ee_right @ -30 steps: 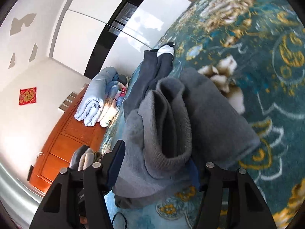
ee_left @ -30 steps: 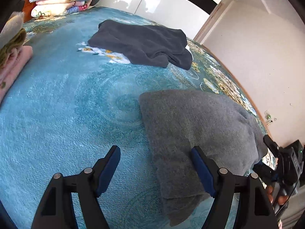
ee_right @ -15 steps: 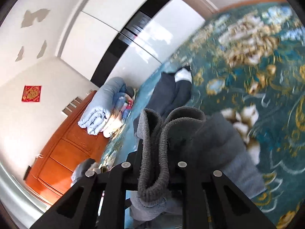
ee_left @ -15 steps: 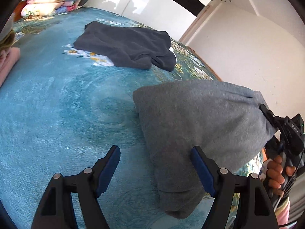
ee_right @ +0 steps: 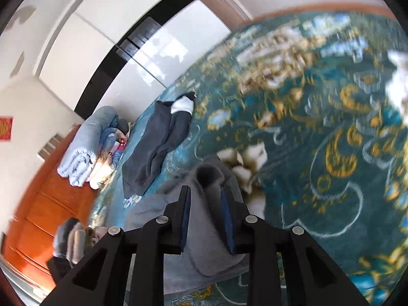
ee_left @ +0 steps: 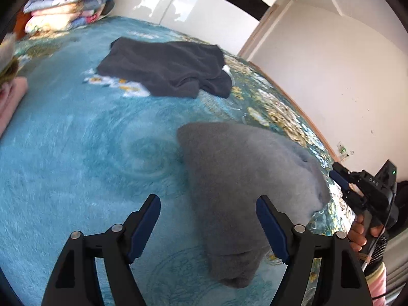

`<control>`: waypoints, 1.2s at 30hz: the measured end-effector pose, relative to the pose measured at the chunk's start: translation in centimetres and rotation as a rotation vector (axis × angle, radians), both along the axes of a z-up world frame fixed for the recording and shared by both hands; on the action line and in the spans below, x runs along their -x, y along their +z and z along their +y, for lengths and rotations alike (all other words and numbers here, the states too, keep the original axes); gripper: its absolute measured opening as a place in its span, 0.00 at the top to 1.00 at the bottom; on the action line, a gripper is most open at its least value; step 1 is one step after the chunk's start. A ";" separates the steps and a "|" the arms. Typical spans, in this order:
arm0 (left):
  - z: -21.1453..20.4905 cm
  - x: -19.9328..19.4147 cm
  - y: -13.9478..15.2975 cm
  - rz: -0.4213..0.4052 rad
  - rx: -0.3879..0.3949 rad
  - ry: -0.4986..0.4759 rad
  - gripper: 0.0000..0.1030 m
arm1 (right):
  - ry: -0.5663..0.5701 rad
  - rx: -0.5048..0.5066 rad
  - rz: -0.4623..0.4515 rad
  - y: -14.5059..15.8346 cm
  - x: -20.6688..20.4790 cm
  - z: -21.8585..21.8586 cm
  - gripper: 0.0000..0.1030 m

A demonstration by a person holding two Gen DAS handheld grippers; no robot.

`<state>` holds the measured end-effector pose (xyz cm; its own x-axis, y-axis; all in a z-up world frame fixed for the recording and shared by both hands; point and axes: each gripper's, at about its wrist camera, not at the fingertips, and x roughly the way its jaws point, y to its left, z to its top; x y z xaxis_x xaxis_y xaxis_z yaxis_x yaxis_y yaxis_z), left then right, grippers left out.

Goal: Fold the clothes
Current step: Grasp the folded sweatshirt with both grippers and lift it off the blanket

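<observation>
A folded grey garment (ee_left: 242,183) lies on the teal bed cover (ee_left: 63,153), right of centre in the left wrist view. My left gripper (ee_left: 207,200) hovers open over its near left edge, holding nothing; its right pad sits above the cloth. My right gripper (ee_left: 339,178) is at the garment's far right edge, held by a hand (ee_left: 359,232). In the right wrist view a fold of the grey garment (ee_right: 204,224) sits between the narrow fingers of the right gripper (ee_right: 204,190), which is shut on it.
A dark garment (ee_left: 165,68) lies spread further up the bed, also seen as the dark garment (ee_right: 155,148). Folded quilts (ee_left: 71,5) are stacked at the head. Pink folded items (ee_left: 10,97) sit at the left edge. A wall and wooden skirting run along the right.
The right gripper closed on the grey garment's edge and lifted it; now that edge has come back down towards the bed. The left gripper stayed open.
</observation>
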<state>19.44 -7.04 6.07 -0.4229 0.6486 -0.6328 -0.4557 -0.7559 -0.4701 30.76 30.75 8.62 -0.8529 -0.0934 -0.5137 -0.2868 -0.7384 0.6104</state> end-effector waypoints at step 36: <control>1.4 5.9 -5.8 -0.406 -0.281 -0.066 0.19 | 0.206 0.167 -0.147 -7.7 7.5 3.7 0.29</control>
<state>13.52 -5.68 0.26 -0.1305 0.8351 -0.5344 -0.2361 -0.5497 -0.8013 23.29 34.42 0.90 -0.7244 -0.3505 -0.5936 -0.2358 -0.6832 0.6911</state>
